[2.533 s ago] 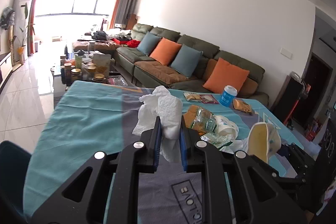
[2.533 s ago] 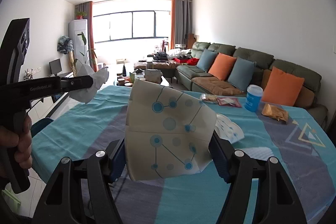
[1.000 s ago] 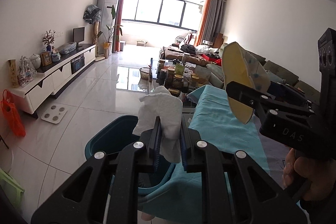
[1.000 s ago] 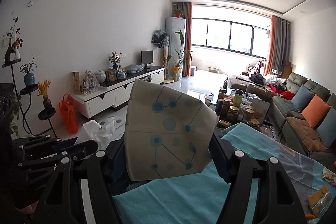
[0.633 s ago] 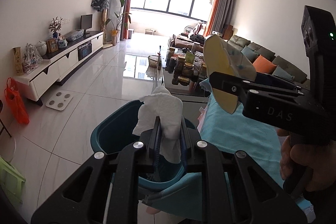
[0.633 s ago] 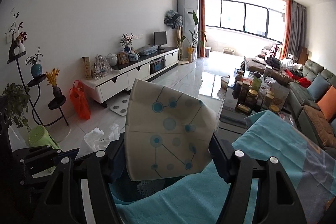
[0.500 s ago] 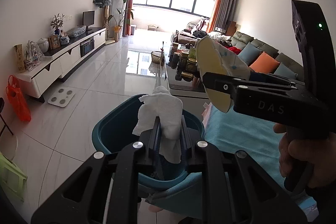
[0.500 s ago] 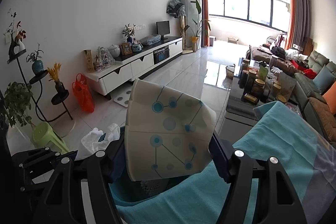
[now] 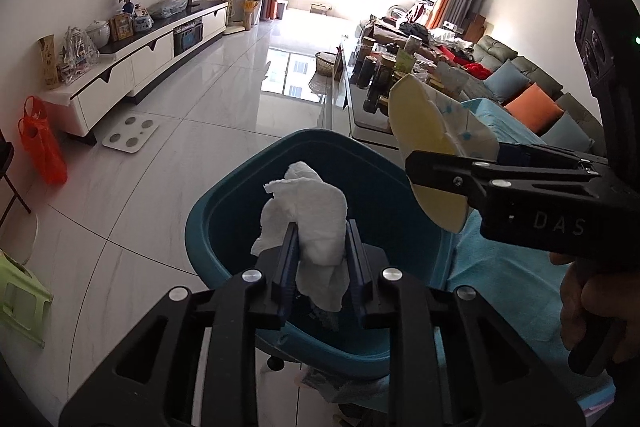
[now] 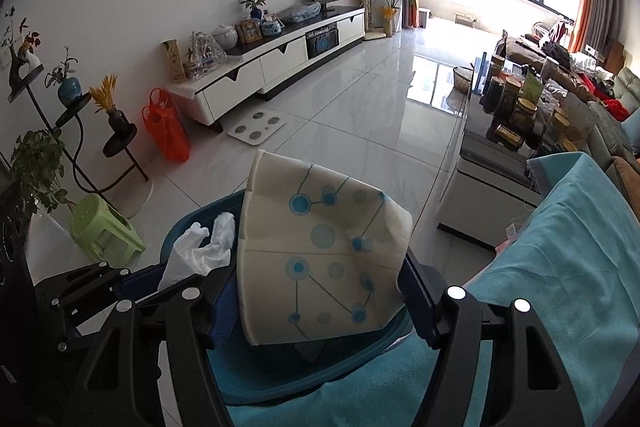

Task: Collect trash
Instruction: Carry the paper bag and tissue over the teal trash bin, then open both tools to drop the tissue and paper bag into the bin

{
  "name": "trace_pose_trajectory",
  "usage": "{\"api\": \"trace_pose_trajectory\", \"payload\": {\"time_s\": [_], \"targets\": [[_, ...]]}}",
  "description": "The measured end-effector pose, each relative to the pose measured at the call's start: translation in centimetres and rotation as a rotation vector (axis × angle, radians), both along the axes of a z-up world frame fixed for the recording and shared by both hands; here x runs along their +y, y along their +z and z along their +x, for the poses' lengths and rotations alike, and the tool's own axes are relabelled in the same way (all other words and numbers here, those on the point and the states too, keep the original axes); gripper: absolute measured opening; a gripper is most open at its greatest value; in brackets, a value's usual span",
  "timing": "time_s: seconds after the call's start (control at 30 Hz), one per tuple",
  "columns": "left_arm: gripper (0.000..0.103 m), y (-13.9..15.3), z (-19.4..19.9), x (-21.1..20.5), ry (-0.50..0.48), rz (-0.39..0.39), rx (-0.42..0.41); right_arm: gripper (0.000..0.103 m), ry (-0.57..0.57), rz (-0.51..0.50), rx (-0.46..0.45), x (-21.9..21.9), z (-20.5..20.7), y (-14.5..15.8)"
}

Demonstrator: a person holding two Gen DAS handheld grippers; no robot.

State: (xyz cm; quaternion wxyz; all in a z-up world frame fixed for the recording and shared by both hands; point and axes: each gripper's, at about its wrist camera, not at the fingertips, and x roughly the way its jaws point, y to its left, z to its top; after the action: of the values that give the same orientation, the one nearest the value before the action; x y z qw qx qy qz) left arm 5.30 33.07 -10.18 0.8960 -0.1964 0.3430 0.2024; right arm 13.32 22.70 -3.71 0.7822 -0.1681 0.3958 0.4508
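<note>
A crumpled white tissue (image 9: 312, 215) stands between the pads of my left gripper (image 9: 321, 227), whose jaws are opening; the tissue still touches both pads. Directly below it is the open mouth of a teal bin (image 9: 224, 195). My right gripper (image 10: 320, 279) is shut on a crushed paper cup (image 10: 320, 247) printed with blue dots and lines, held over the bin's rim (image 10: 188, 223). In the left wrist view the cup (image 9: 428, 147) and right gripper (image 9: 456, 155) hang to the right, above the bin's edge. In the right wrist view the left gripper (image 10: 160, 281) and tissue (image 10: 200, 251) sit low on the left.
A table under a teal cloth (image 10: 560, 247) borders the bin on the right. A green stool (image 10: 106, 231), an orange bag (image 10: 166, 131) and a white scale (image 10: 256, 125) sit on the tiled floor. A low table of jars (image 10: 516, 115) stands beyond. A hand (image 9: 580, 291) grips the right handle.
Both grippers swung away from the table, then sank towards the teal bin, which now fills the lower view. The left jaws stand slightly wider around the tissue.
</note>
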Motion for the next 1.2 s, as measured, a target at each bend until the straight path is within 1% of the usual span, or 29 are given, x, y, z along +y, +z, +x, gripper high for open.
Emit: {"api": "trace_pose_trajectory", "payload": {"time_s": [0.07, 0.1, 0.13, 0.17, 0.2, 0.23, 0.3, 0.37, 0.47, 0.53, 0.57, 0.7, 0.77, 0.9, 0.97, 1.0, 1.07, 1.13, 1.2], "targets": [[0.030, -0.9, 0.8, 0.5, -0.007, -0.006, 0.008, 0.068, 0.003, -0.017, 0.010, 0.4, 0.1, -0.4], [0.036, -1.3, 1.1, 0.5, -0.001, 0.002, 0.014, 0.068, 0.004, -0.022, 0.018, 0.6, 0.2, -0.7], [0.040, -1.6, 1.4, 0.6, 0.000, 0.006, 0.018, 0.069, 0.004, -0.025, 0.024, 0.7, 0.3, -0.9], [0.041, -1.7, 1.7, 0.7, 0.000, 0.011, 0.016, 0.073, 0.005, -0.024, 0.033, 0.6, 0.3, -1.0], [0.044, -1.9, 1.7, 0.9, 0.006, 0.020, 0.014, 0.077, 0.002, -0.017, 0.041, 0.6, 0.4, -1.0], [0.049, -1.9, 1.6, 1.0, 0.009, 0.028, 0.013, 0.079, -0.003, -0.011, 0.045, 0.5, 0.4, -1.1], [0.051, -1.7, 1.8, 0.9, 0.014, 0.033, 0.010, 0.080, -0.007, 0.006, 0.050, 0.3, 0.4, -0.9], [0.055, -1.5, 2.1, 0.9, 0.018, 0.044, 0.011, 0.080, -0.018, 0.023, 0.054, 0.0, 0.6, -0.6], [0.066, -0.5, 1.6, 0.0, 0.022, 0.061, 0.001, 0.080, -0.037, 0.057, 0.055, -1.1, 0.8, 0.1], [0.073, 0.5, 0.9, -1.7, 0.026, 0.084, -0.007, 0.080, -0.051, 0.077, 0.051, -1.9, 0.9, 0.5], [0.074, 1.0, 0.8, -2.1, 0.025, 0.091, -0.010, 0.081, -0.061, 0.092, 0.048, -2.5, 0.9, 0.8], [0.084, 2.9, 0.8, -2.8, 0.023, 0.117, -0.013, 0.082, -0.094, 0.129, 0.024, -4.2, 0.9, 1.8], [0.086, 3.5, 0.9, -3.0, 0.023, 0.129, -0.015, 0.084, -0.106, 0.143, 0.009, -5.1, 0.8, 2.2], [0.095, 4.6, 1.0, -3.8, 0.020, 0.156, -0.017, 0.087, -0.129, 0.173, -0.027, -7.0, 0.5, 3.3], [0.096, 5.0, 1.0, -4.3, 0.012, 0.167, -0.020, 0.093, -0.143, 0.193, -0.048, -8.0, 0.2, 3.9], [0.097, 5.2, 1.1, -4.6, 0.010, 0.172, -0.020, 0.094, -0.152, 0.200, -0.057, -8.6, 0.2, 4.1], [0.097, 5.7, 1.3, -5.2, 0.005, 0.181, -0.021, 0.096, -0.170, 0.216, -0.078, -9.8, 0.0, 4.6], [0.097, 6.1, 1.5, -5.9, -0.005, 0.194, -0.018, 0.096, -0.188, 0.223, -0.105, -10.9, -0.1, 5.0], [0.097, 6.6, 1.8, -6.7, -0.014, 0.210, -0.011, 0.096, -0.214, 0.233, -0.108, -12.2, -0.1, 5.1]]}}
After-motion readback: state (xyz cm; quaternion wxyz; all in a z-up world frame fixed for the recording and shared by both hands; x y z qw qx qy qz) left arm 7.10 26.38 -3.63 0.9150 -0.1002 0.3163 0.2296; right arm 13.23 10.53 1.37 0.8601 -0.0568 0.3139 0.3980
